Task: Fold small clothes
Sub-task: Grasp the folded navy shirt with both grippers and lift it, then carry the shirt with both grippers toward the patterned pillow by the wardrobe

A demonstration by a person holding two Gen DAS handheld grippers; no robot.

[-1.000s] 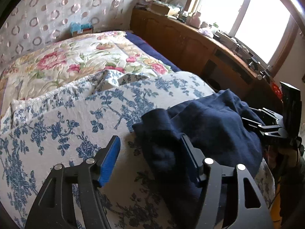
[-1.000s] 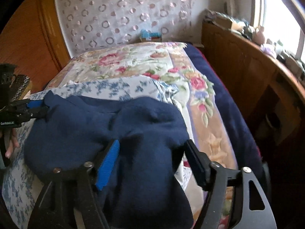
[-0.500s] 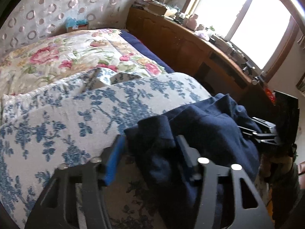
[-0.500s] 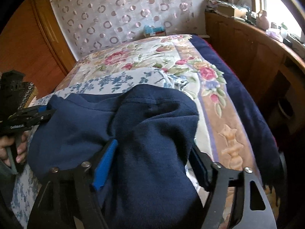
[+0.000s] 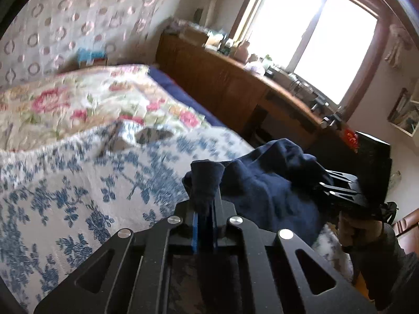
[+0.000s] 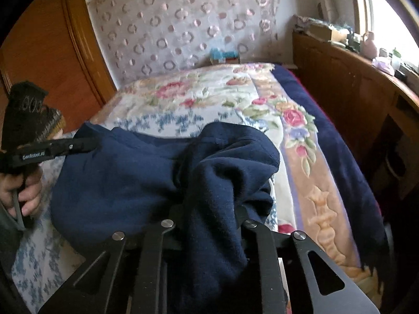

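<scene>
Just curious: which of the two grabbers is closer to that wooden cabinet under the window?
Right. The right gripper holds the navy garment on the bed's cabinet side; the left gripper pinches it on the far side.

Right wrist view: white lettering on side of left gripper, partly legible, reads approx. "GenRobot.AI". Last characters blurred, reading uncertain. Left wrist view: no legible text on any surface.
</scene>
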